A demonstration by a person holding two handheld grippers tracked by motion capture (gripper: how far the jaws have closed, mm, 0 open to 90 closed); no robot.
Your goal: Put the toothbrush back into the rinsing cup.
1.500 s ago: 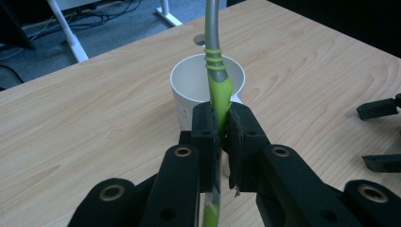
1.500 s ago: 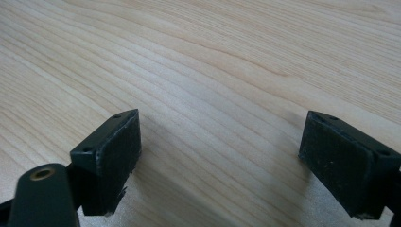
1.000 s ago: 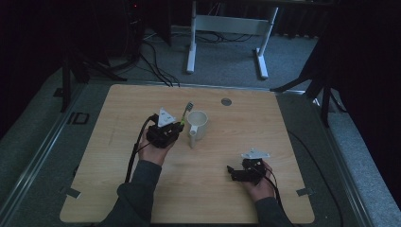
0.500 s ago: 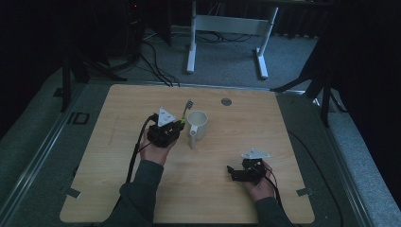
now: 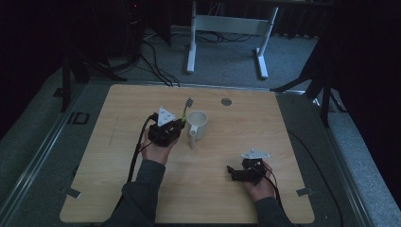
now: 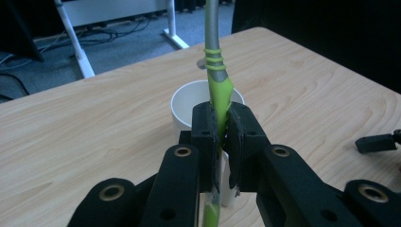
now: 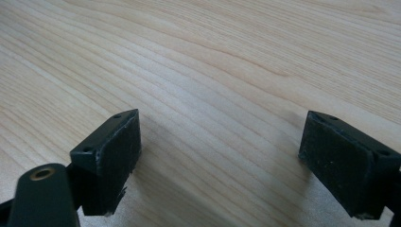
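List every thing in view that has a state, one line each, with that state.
Left gripper: shut on the toothbrush handle.
Toothbrush: held off the table beside the mug, bristles away from the hand.
Mug: upright on the table, nothing visible inside.
Right gripper: open, nothing between the jaws, low over bare table.

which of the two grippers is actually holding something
The left gripper: its jaws are clamped on the green toothbrush beside the white mug. The right gripper rests apart with its jaws wide open above bare table.
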